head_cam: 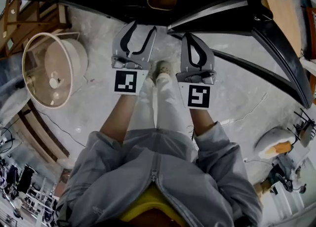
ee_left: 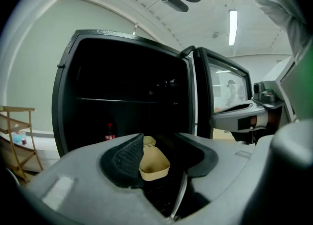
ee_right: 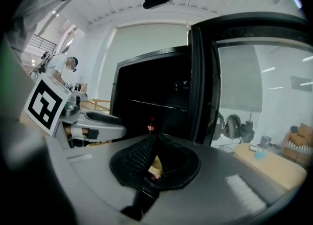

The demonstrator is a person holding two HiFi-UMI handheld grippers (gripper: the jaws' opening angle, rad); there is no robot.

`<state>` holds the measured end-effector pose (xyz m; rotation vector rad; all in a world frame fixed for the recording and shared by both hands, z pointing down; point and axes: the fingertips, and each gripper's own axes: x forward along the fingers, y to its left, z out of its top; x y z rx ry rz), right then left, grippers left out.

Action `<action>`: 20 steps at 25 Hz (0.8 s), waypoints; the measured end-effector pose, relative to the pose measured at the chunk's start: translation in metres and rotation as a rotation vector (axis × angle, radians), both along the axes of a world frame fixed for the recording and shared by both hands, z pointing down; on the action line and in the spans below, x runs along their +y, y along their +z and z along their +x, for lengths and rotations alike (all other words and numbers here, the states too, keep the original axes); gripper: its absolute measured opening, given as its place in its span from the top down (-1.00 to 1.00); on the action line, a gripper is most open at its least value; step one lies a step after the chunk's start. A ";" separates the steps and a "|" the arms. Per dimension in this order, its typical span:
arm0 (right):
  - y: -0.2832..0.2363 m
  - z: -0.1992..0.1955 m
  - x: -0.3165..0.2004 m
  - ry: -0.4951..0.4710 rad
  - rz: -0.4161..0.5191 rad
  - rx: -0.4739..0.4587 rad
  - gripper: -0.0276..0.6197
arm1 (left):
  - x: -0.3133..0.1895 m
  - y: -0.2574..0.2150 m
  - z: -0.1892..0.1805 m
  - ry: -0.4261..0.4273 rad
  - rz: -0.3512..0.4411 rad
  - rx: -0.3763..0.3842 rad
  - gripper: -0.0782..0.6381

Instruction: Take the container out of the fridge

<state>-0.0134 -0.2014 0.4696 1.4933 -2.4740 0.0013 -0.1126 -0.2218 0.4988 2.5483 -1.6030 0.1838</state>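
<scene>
The left hand-held gripper (head_cam: 143,26) is hovering in front of the open fridge (ee_left: 62,97), its jaws standing apart and gripping nothing. Through the gap, the tan container (ee_left: 154,163) is showing. It is sitting on a shelf inside the fridge, ahead of the jaws, with a red bottle (ee_left: 110,133) standing deeper on the left. The right hand-held gripper (head_cam: 191,37) is waiting beside, its jaws clenched together and empty.
</scene>
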 end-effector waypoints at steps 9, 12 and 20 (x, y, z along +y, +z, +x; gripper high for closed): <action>0.044 -0.005 -0.009 0.015 -0.040 -0.008 0.91 | -0.024 0.064 0.006 -0.004 -0.055 -0.036 -0.07; 0.054 -0.008 -0.009 0.019 -0.049 -0.005 0.91 | -0.029 0.084 0.010 0.003 -0.065 -0.032 -0.14; 0.079 -0.007 -0.015 0.038 -0.078 -0.002 0.91 | -0.050 0.128 0.020 0.000 -0.117 -0.044 -0.25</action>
